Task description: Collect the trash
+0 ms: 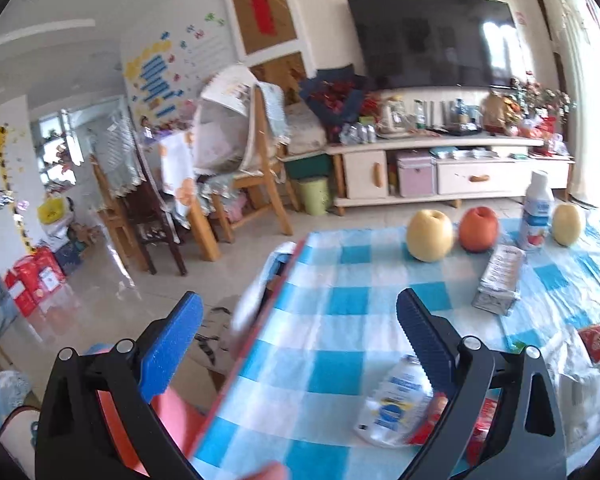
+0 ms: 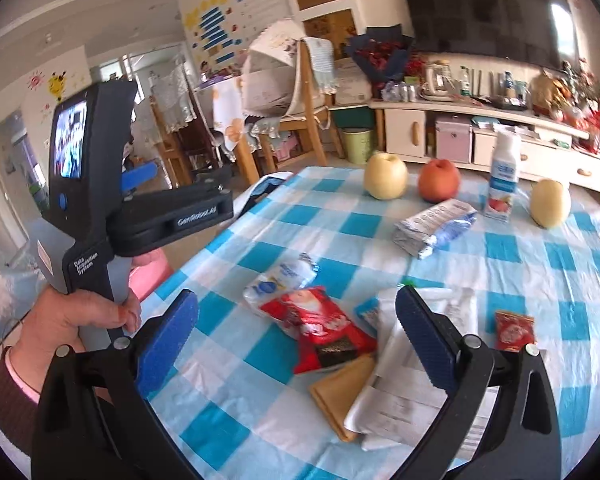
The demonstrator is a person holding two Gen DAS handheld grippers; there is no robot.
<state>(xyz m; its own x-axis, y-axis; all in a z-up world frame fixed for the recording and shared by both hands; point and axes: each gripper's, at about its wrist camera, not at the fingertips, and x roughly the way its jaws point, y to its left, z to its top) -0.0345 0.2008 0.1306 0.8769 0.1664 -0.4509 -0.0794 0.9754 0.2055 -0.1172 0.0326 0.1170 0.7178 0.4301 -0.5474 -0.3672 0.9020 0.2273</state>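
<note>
Wrappers lie on the blue-checked tablecloth [image 2: 540,280]. A red snack wrapper [image 2: 320,328], a white-blue wrapper [image 2: 280,280], a tan packet [image 2: 340,396], white crumpled paper [image 2: 404,392], a small red sachet [image 2: 514,330] and a silver-blue bag [image 2: 432,226] show in the right wrist view. My right gripper [image 2: 296,340] is open and empty above the red wrapper. My left gripper [image 1: 300,340] is open and empty at the table's left edge, near the white-blue wrapper [image 1: 396,400]; the device [image 2: 140,208] shows at left in the right wrist view.
Two pale pears [image 2: 385,176] [image 2: 550,203], a red apple [image 2: 439,180] and a white drink bottle [image 2: 504,176] stand at the table's far side. Beyond are wooden chairs [image 1: 260,168], a green bin [image 1: 314,196] and a TV cabinet [image 1: 452,172]. A pink stool [image 2: 152,276] is beside the table.
</note>
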